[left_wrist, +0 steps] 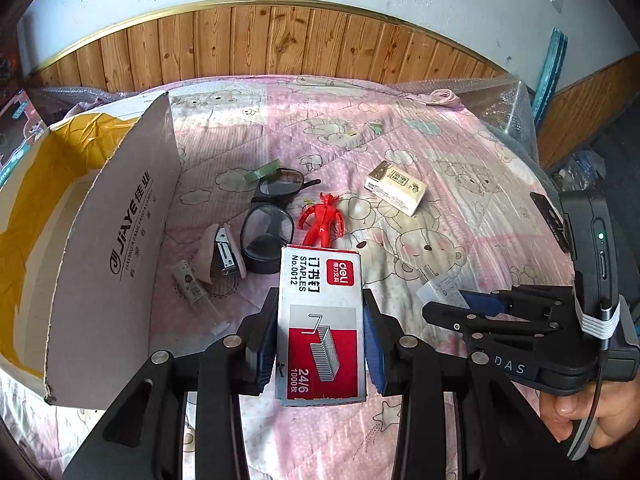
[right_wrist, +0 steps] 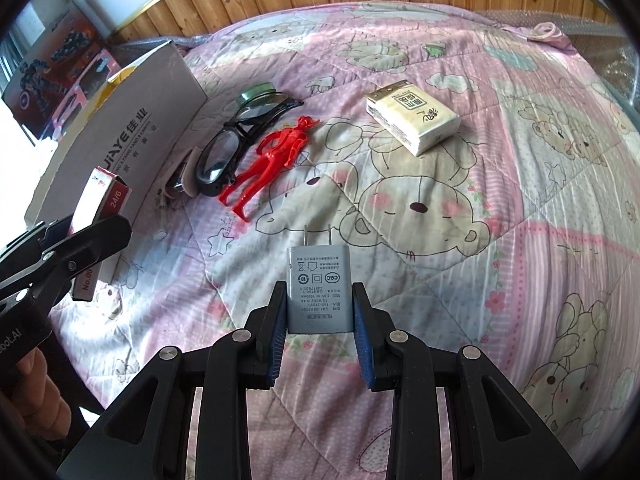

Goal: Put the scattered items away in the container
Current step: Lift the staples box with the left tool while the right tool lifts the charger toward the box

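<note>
Staple box (left_wrist: 320,320) clamped, charger (right_wrist: 319,290) clamped

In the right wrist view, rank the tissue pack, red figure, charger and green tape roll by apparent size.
1. Tissue pack and red figure: look alike.
2. Charger: nearness to the camera inflates it, so unsure.
3. Green tape roll: smallest, partly hidden.

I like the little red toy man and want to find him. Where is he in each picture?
Left wrist view: the red toy figure lies mid-picture, just past the staple box, right of the black glasses.
Right wrist view: the red toy figure lies upper left of middle.
Shared landmark: the black glasses, touching his left side.
</note>
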{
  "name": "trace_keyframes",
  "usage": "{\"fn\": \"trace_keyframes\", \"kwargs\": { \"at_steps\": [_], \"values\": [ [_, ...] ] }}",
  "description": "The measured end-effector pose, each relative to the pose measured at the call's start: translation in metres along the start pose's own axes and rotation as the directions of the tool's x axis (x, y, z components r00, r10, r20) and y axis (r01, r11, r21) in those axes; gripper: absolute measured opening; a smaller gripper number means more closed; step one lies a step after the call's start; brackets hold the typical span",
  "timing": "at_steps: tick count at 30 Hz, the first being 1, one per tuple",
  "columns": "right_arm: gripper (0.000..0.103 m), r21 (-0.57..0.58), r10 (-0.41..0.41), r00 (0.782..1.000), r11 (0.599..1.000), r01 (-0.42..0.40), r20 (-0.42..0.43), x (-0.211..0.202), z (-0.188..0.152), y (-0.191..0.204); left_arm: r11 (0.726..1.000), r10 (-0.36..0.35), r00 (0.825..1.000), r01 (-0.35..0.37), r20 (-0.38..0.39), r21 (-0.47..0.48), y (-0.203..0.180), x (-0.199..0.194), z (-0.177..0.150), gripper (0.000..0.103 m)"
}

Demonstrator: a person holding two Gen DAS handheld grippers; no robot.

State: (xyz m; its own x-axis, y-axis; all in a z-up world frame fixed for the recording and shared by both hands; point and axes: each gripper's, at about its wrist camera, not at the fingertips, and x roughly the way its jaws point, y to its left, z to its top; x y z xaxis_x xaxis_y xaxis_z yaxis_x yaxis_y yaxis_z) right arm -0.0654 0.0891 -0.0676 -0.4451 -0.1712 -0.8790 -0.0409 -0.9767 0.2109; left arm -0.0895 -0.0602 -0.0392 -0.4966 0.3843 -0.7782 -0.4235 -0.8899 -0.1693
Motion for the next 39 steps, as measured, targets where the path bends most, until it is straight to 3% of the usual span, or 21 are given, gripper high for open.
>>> {"fn": "trace_keyframes", "kwargs": {
  "at_steps": [18, 39],
  "values": [
    [0.032, -0.047, 0.043, 0.997, 0.998, -0.04, 0.066, -0.021, 0.005, 0.049, 0.994, -0.041, 0.998, 0.046, 0.05, -0.103, 0.035, -0.044, 0.0, 0.038],
    [0.032, -0.124, 0.041, 0.993, 0.992, -0.028, 0.108, -0.032, 0.008, 0.109, 0.989, -0.017, 0.992, 0.035, 0.124, -0.146, 0.069, -0.086, -0.002, 0.038]
  ]
}}
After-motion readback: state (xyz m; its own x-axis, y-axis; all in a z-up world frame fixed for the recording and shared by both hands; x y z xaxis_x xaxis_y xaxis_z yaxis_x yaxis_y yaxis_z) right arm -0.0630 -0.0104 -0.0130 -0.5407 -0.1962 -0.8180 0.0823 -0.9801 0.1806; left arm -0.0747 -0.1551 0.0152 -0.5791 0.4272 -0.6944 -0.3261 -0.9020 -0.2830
